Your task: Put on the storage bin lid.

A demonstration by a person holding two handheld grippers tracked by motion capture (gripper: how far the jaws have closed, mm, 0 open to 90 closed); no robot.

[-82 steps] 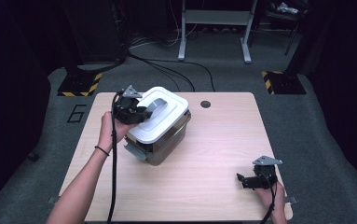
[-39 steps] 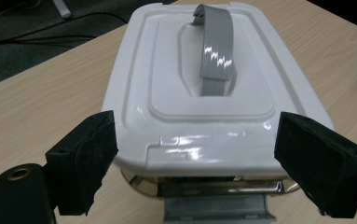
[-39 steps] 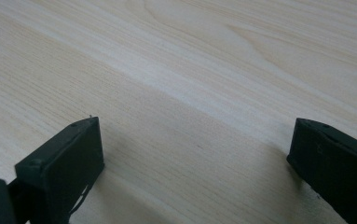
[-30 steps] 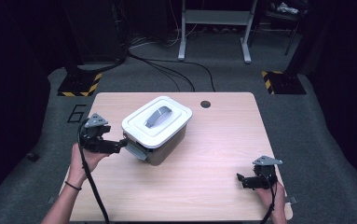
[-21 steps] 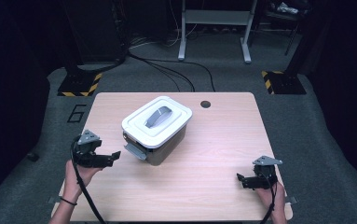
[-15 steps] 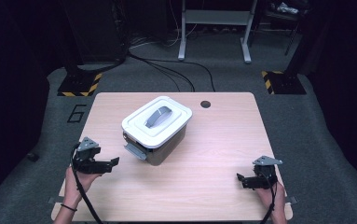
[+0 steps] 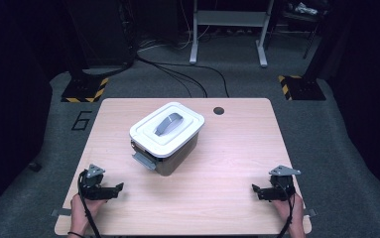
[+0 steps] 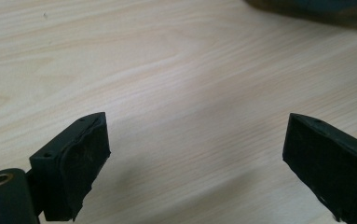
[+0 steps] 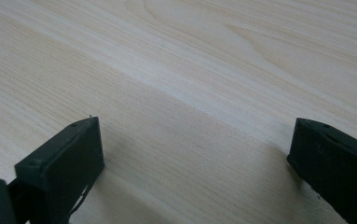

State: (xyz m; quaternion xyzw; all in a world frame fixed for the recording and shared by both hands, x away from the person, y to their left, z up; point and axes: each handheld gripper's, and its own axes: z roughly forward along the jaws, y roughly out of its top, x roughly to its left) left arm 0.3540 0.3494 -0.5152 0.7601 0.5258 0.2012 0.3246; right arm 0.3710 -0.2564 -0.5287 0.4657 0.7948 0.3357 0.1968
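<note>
Two grippers rest low on the worktop (image 7: 237, 148): your left gripper (image 7: 119, 187) at 7 o'clock, your right gripper (image 7: 255, 188) at 5 o'clock. Both have fingers spread, holding nothing. One lidded container (image 7: 166, 136) sits at centre, well apart from both.

Pale matt wood-grain table (image 7: 217, 198), glossy white plastic lid (image 7: 148, 136), grey handle (image 7: 168, 124)

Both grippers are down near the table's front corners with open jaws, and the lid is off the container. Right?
Not quite: in the high view the white lid sits on the container. The rest holds: left gripper and right gripper rest near the table's front corners, jaws open.
</note>
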